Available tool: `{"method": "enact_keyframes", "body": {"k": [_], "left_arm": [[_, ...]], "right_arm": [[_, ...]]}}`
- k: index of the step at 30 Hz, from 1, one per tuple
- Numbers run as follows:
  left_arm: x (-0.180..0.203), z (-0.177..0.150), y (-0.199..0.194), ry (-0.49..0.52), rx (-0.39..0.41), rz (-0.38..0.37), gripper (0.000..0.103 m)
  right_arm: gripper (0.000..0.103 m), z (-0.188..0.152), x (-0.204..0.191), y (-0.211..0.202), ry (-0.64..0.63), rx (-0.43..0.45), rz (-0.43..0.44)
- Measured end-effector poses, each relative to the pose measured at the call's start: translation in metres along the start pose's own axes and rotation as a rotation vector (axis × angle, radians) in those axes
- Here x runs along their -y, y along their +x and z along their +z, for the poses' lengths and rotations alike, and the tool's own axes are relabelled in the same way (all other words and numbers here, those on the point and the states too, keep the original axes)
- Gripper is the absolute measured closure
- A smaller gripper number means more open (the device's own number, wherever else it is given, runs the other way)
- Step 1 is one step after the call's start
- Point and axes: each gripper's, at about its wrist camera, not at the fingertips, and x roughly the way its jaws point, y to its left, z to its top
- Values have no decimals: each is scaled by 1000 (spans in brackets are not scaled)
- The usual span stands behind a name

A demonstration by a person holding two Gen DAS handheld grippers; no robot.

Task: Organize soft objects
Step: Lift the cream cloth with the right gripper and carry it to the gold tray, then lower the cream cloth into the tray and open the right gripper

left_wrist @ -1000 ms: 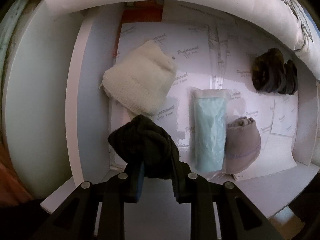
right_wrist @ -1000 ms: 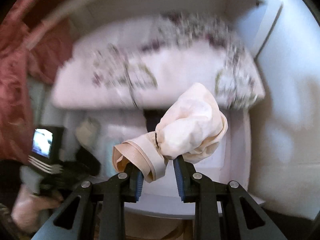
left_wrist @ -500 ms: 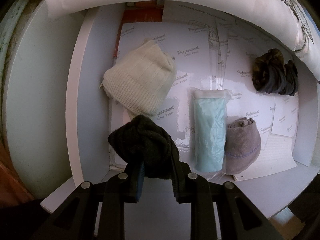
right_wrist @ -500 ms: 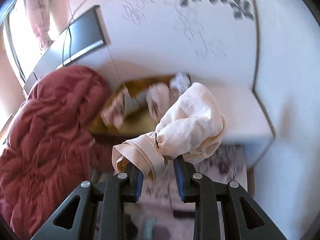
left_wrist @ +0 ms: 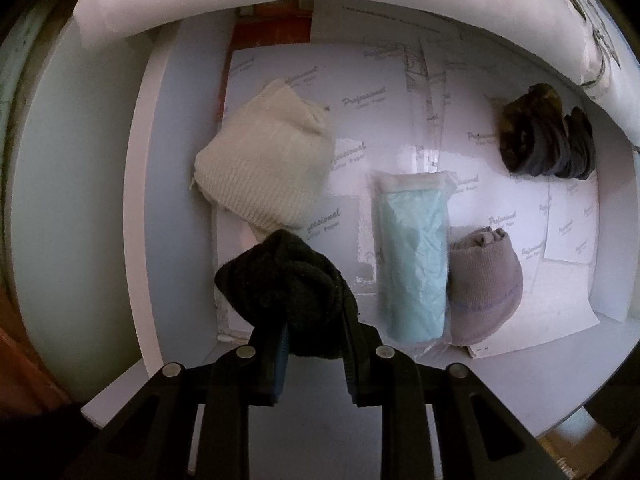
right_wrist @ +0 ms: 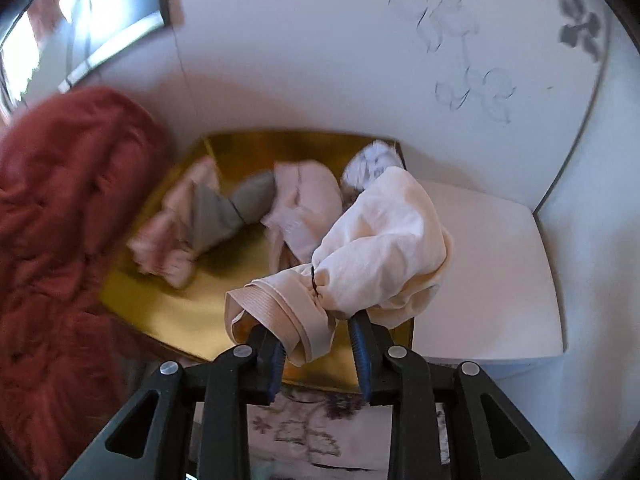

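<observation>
Sorting soft goods: two items in hand, two destinations

Holding: left gripper (left_wrist: pixel 316 354), jaws clamped narrow on a black knitted sock bundle (left_wrist: pixel 286 294). It hangs pointing down over a white drawer (left_wrist: pixel 148 208) lined with printed paper.

Drawer contents, by clock face in the left view:
- cream knitted bundle (left_wrist: pixel 266 160), 11 o'clock, just beyond the black one;
- pale blue packet in clear wrap (left_wrist: pixel 414 254), 3 o'clock;
- grey sock roll (left_wrist: pixel 486 284), touching the packet's right side;
- dark mottled bundle (left_wrist: pixel 546 134), 2 o'clock, well apart from the rest.

Holding: right gripper (right_wrist: pixel 318 360), jaws pinching a cream cloth garment (right_wrist: pixel 378 248) by its gathered waist, the ribbed band folded over the left jaw. It hangs above a yellow tray (right_wrist: pixel 160 304) where pink and grey garments (right_wrist: pixel 240 216) lie loose. A red quilt (right_wrist: pixel 60 240) fills 9 o'clock.

Handling notes, as judgement: set the black bundle into the bare strip at 6 o'clock, low before release so it stays rolled. Lower the cream garment onto open yellow at 7 o'clock, clear of the pile; the ribbed band may snag the jaw.
</observation>
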Motion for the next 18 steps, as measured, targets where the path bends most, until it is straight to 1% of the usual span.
{"method": "enact_keyframes", "body": {"k": [3,9,12,15,17,18], "left_arm": [[1,-1,0,4,0,2,81],[1,0,0,5,0,3,81],[0,1,0,0,0,-1,81],[-1,0,1,-1,0,-1,81],[-1,0,2,0,1,0,81],[-1,-1,2,1,1,1,81]], "right_arm": [[70,2,-2,18,-42,-44,-34],[67,2,-3,30,-65,-61,-62],[65,-2,-3,36,-59,-69,-74],[64,-6,1,37,-45,-61,-68],[59,-8,4,35,-28,-53,-57],[55,-9,5,34,-23,-47,-55]]}}
